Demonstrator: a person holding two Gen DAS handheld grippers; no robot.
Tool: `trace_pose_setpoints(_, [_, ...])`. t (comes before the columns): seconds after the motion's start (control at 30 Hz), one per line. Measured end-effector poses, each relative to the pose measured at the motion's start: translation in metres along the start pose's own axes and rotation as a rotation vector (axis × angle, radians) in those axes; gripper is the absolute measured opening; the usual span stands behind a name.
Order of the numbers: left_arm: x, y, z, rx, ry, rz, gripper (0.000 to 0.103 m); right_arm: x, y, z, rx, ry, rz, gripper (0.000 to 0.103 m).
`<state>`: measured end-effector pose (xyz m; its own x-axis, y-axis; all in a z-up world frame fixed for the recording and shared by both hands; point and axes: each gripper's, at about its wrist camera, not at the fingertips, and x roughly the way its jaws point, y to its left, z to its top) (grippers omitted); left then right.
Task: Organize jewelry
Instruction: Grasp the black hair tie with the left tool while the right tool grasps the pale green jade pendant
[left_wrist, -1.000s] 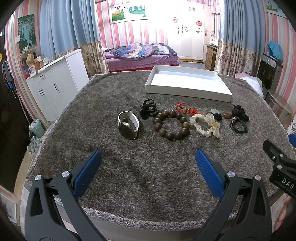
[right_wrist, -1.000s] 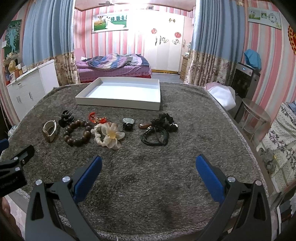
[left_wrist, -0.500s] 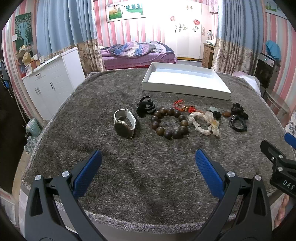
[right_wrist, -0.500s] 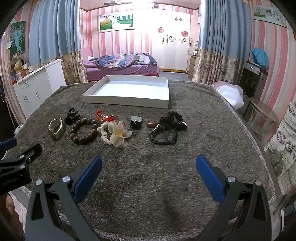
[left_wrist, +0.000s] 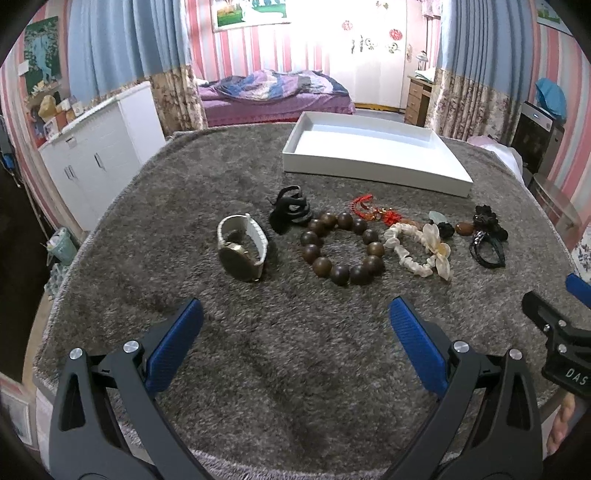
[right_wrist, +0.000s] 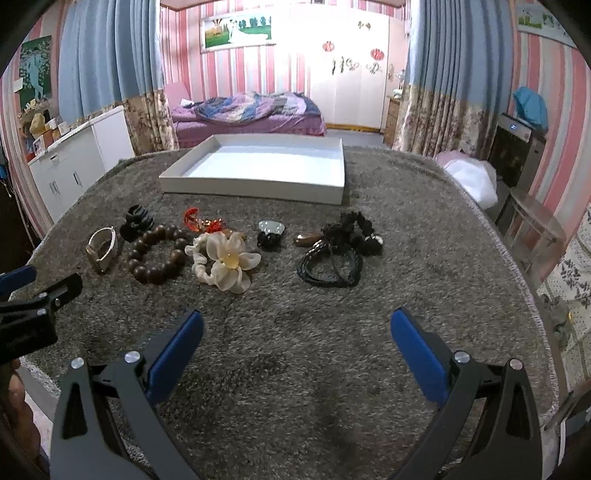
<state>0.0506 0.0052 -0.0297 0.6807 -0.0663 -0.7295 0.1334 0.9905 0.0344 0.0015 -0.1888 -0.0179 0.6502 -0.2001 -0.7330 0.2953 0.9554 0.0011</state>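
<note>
A row of jewelry lies on the grey carpeted table: a white-strapped watch (left_wrist: 242, 246), a black hair claw (left_wrist: 290, 212), a brown bead bracelet (left_wrist: 341, 248), a red charm (left_wrist: 373, 210), a white flower scrunchie (left_wrist: 421, 247), a small dark pendant (right_wrist: 270, 232) and black cords (right_wrist: 334, 258). An empty white tray (left_wrist: 373, 168) stands behind the row. My left gripper (left_wrist: 295, 332) is open and empty, near the front, before the watch and beads. My right gripper (right_wrist: 295, 332) is open and empty, before the scrunchie and cords.
The table edge runs close below both grippers. A white cabinet (left_wrist: 99, 155) stands left of the table, a bed (right_wrist: 247, 114) behind it, and a small glass side table (right_wrist: 532, 225) to the right. The right gripper's body shows at the left view's right edge (left_wrist: 561, 339).
Both grippers have moved a little forward toward the row of jewelry, which looks slightly larger. Both stay open and nothing on the table has moved.
</note>
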Motion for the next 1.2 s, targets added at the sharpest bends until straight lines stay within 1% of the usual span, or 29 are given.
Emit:
trace_pose_setpoints(0.17, [0.010, -0.003, 0.010, 0.022, 0.012, 0.009, 0.100, 0.014, -0.004, 0.011, 0.002, 0.029, 0.012, 0.101])
trace_pose_setpoints(0.27, [0.018, -0.002, 0.018, 0.026, 0.025, 0.018, 0.100, 0.025, -0.006, 0.017, 0.001, 0.054, -0.014, 0.101])
trace_pose_setpoints(0.37, [0.027, 0.001, 0.027, 0.019, 0.037, 0.020, 0.100, 0.035, -0.010, 0.024, 0.010, 0.081, 0.009, 0.101])
trace_pose_setpoints(0.53, [0.042, 0.003, 0.044, 0.022, 0.064, -0.015, 0.100, 0.046, -0.009, 0.040, 0.017, 0.087, 0.034, 0.101])
trace_pose_setpoints(0.73, [0.058, 0.004, 0.069, 0.061, 0.068, -0.014, 0.099, 0.066, 0.000, 0.061, 0.003, 0.104, 0.037, 0.101])
trace_pose_setpoints(0.83, [0.071, 0.007, 0.080, 0.070, 0.084, -0.024, 0.098, 0.077, 0.006, 0.069, -0.007, 0.124, 0.047, 0.100])
trace_pose_setpoints(0.9, [0.082, 0.009, 0.085, 0.079, 0.099, -0.021, 0.093, 0.086, 0.012, 0.073, -0.013, 0.138, 0.056, 0.094])
trace_pose_setpoints(0.93, [0.087, 0.010, 0.088, 0.086, 0.103, -0.018, 0.093, 0.091, 0.014, 0.075, -0.017, 0.148, 0.060, 0.086])
trace_pose_setpoints(0.97, [0.090, 0.010, 0.089, 0.090, 0.106, -0.018, 0.093, 0.098, 0.017, 0.078, -0.018, 0.168, 0.070, 0.079])
trace_pose_setpoints(1.03, [0.098, 0.012, 0.093, 0.100, 0.110, -0.020, 0.093, 0.108, 0.021, 0.080, -0.008, 0.190, 0.088, 0.078])
trace_pose_setpoints(1.13, [0.111, 0.016, 0.098, 0.114, 0.126, -0.031, 0.093, 0.124, 0.027, 0.083, 0.001, 0.228, 0.101, 0.067])
trace_pose_setpoints(1.2, [0.121, 0.018, 0.100, 0.114, 0.147, -0.044, 0.093, 0.133, 0.029, 0.084, 0.012, 0.246, 0.104, 0.061])
